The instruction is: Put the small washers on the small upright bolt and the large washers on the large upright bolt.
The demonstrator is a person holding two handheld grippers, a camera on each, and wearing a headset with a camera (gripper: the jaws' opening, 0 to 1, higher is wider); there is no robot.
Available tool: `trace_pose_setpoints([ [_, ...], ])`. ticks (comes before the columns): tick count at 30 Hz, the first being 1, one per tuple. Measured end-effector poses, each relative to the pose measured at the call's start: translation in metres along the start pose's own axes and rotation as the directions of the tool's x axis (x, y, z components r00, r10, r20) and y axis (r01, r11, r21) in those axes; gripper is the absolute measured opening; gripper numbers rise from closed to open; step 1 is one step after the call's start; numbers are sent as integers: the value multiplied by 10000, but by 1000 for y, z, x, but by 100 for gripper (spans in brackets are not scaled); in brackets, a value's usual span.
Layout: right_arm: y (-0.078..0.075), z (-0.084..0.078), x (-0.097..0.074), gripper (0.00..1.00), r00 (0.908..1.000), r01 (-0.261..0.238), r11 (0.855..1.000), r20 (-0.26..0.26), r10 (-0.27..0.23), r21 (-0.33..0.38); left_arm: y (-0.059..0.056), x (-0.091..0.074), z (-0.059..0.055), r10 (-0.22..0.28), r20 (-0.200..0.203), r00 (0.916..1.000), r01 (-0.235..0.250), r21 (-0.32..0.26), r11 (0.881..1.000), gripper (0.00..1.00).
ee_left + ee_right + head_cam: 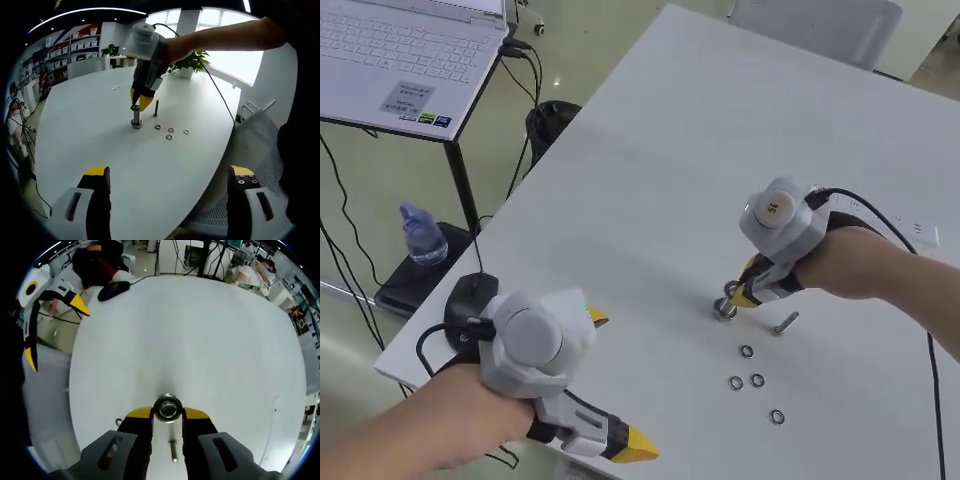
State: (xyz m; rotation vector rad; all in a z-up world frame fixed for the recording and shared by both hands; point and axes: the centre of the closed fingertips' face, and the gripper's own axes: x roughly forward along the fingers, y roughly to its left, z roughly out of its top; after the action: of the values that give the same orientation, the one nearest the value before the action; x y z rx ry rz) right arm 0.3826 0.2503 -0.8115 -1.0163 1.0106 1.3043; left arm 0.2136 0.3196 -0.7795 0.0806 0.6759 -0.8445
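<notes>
Right tongs tight on large washer atop large bolt, side-on in left gripper view; left tongs agape.

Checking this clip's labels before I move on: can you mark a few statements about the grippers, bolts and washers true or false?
1. Four small washers lie loose on the table. True.
2. The left gripper is shut on a washer. False: its jaws are wide open and hold nothing.
3. The right gripper holds a large washer at the top of the large bolt. True.
4. The small bolt lies flat on the table. False: it stands upright beside the large bolt.
5. The laptop sits on the same table as the bolts. False: it rests on a separate stand beyond the table's edge.
</notes>
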Motion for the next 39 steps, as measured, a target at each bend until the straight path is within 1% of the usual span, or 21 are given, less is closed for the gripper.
trace_pose_setpoints([
  [5, -2, -1, 5, 22, 9999, 83, 9999, -98, -84, -125, 1, 0, 1, -9, 18, 10000, 9, -3, 10000, 97],
  [14, -3, -6, 13, 22, 9997, 64, 9999, -239, -67, -123, -1, 2, 2, -84, -33, 10000, 84, 35, 10000, 96],
  [18, -5, -6, 17, 22, 9996, 179, 9998, -230, -181, -112, -1, 1, 1, -60, -12, 10000, 60, -9, 10000, 96],
  [22, -2, -7, 23, 22, 9994, 151, 9998, -304, -154, -101, -1, 1, -1, -28, -58, 10000, 28, -49, 10000, 96],
  [31, 0, -6, 29, 22, 9997, 106, 9999, -229, -106, 25, -1, -1, -5, -32, -156, 9999, 31, -96, 9999, 94],
  [39, -1, -11, 36, 22, 9993, 116, 9999, -347, -113, 83, -1, -1, -11, -47, -295, 9996, 43, -137, 9999, 92],
])
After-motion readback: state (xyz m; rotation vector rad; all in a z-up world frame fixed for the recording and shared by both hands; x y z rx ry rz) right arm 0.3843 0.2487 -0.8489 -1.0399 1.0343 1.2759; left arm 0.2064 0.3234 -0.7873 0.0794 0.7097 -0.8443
